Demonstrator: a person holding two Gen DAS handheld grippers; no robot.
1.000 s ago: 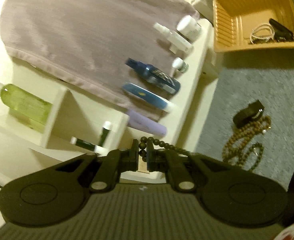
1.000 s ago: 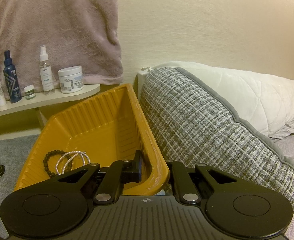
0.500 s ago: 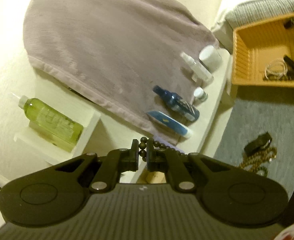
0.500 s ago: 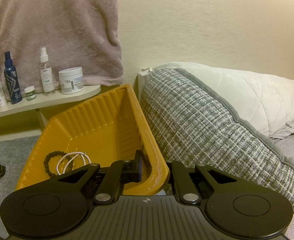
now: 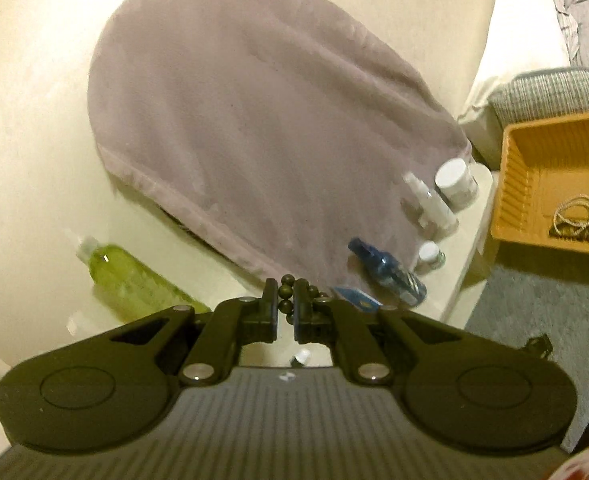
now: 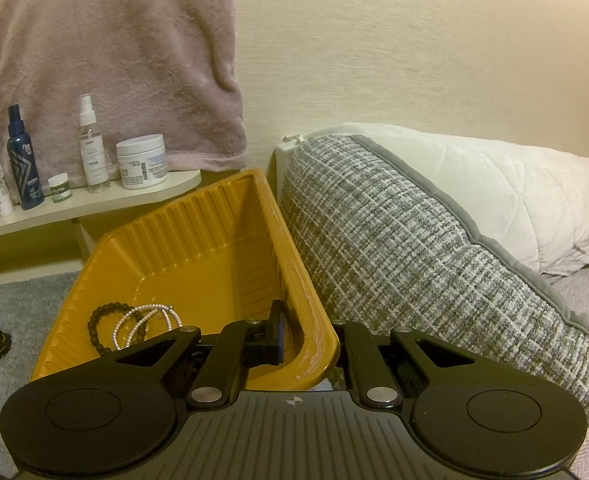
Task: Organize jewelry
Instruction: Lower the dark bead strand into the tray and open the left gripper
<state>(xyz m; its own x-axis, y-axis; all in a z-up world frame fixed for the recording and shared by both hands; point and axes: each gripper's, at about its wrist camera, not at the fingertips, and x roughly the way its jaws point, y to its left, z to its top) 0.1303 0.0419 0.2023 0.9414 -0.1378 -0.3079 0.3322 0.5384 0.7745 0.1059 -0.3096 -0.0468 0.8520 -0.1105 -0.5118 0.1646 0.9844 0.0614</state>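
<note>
A mauve plush towel point(image 6: 110, 64) hangs on the cream wall at the far left, above a pale curved shelf point(image 6: 86, 204) of toiletry bottles. To the right lies a grey-and-white woven cushion point(image 6: 414, 264).

Between shelf and cushion, an orange ribbed plastic bin point(image 6: 198, 256) sits on grey carpet point(image 5: 534, 304). The right gripper point(image 6: 306, 336) straddles the bin's near right corner: one finger is inside, the other outside, and the rim stands between the jaws, which are closed on it.

On the bin floor at the near left lie a dark round-bead bracelet point(image 6: 96, 326) and a looped string of small pearly beads point(image 6: 146, 322), overlapping each other.

The left gripper point(image 5: 285, 306) is raised, facing the towel, with its jaws drawn narrow around a strand of dark olive round beads point(image 5: 286, 296). The beads are glossy and evenly sized; a few poke above the fingertips and the strand trails off to the right behind the right finger.
</note>
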